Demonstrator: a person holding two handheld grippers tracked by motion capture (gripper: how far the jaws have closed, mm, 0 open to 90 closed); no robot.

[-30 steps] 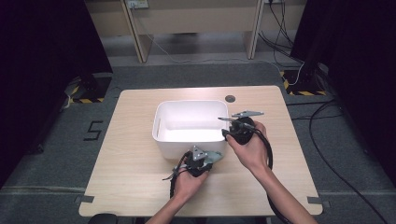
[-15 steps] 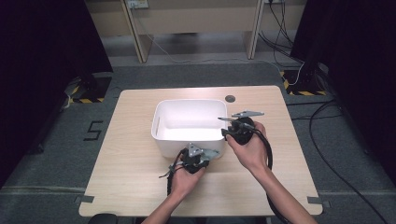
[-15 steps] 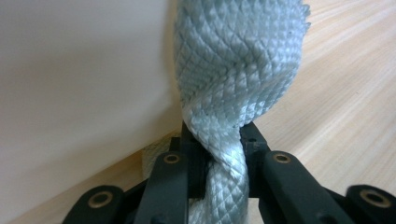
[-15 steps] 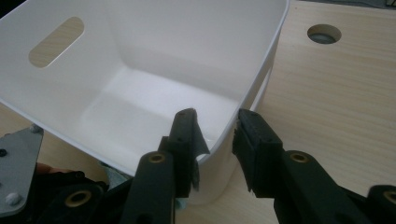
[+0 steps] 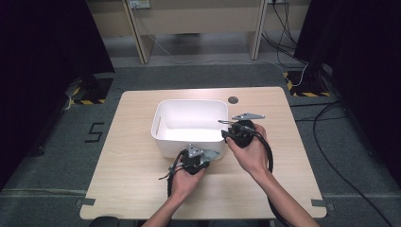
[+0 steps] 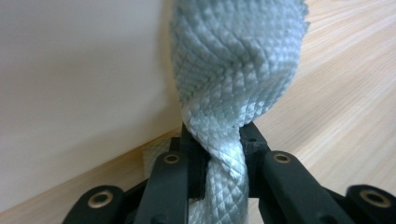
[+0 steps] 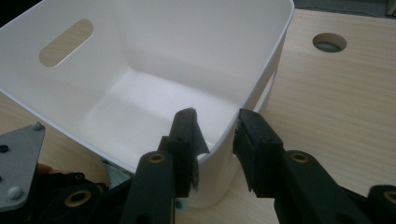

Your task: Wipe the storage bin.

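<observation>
Cloth (image 6: pixel 233 70), pale woven, seemingly twisted

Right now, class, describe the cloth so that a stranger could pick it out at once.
Start at the wooden table and find the white tub in its middle. Against the tub's near wall, the left gripper is shut on the cloth. It is the one soft thing there: pale blue-grey, woven, bunched into a twist.
</observation>
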